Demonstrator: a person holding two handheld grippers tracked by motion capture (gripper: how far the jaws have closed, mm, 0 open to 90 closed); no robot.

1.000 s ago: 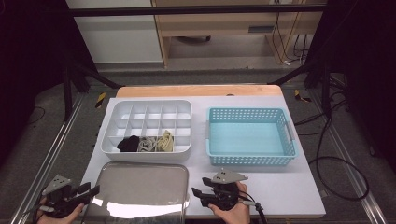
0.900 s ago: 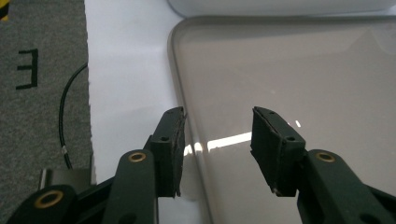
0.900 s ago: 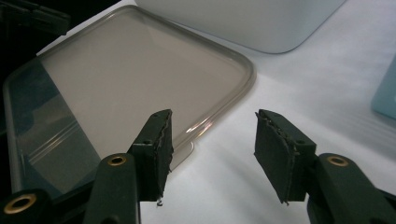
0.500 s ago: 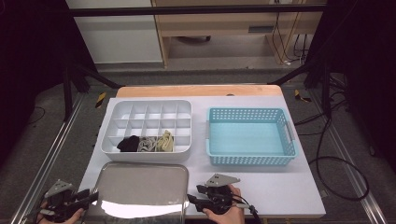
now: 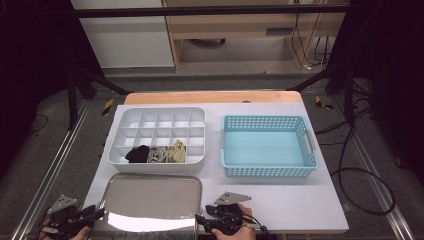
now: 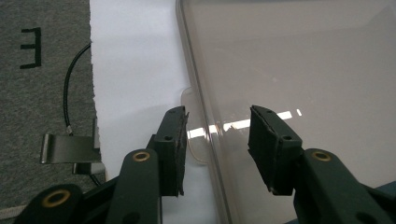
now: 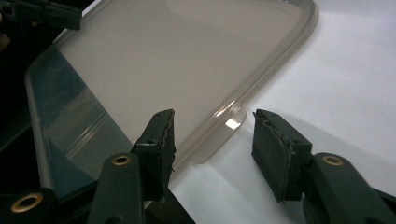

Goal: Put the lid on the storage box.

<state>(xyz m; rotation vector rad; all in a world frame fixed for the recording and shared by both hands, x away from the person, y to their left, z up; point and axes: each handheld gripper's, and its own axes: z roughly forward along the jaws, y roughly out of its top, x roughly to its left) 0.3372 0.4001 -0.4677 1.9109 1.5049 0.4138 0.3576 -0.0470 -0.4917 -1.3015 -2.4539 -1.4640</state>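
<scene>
A clear plastic lid (image 5: 150, 195) lies flat at the table's front edge, shining under the light. My left gripper (image 5: 97, 214) is at its left side. In the left gripper view the lid's rim (image 6: 205, 126) and a small tab (image 6: 190, 99) run between the open jaws of that gripper (image 6: 217, 135). The jaws have just been closing a little and the pads stand clear of the rim. My right gripper (image 5: 200, 220) is at the lid's right side. Its jaws (image 7: 212, 135) are open around the lid's tab (image 7: 229, 122) without touching it, and have also just narrowed slightly.
A white divided organiser (image 5: 115, 135) behind the lid holds black, grey and beige rolled cloths in its front row. An empty light-blue basket (image 5: 265, 120) stands to its right. Bare white tabletop (image 5: 300, 200) lies right of my right gripper. Grey floor borders the table's left edge.
My right gripper has sunk and moved left toward the lid's right edge and the table front. The left gripper has barely shifted.
</scene>
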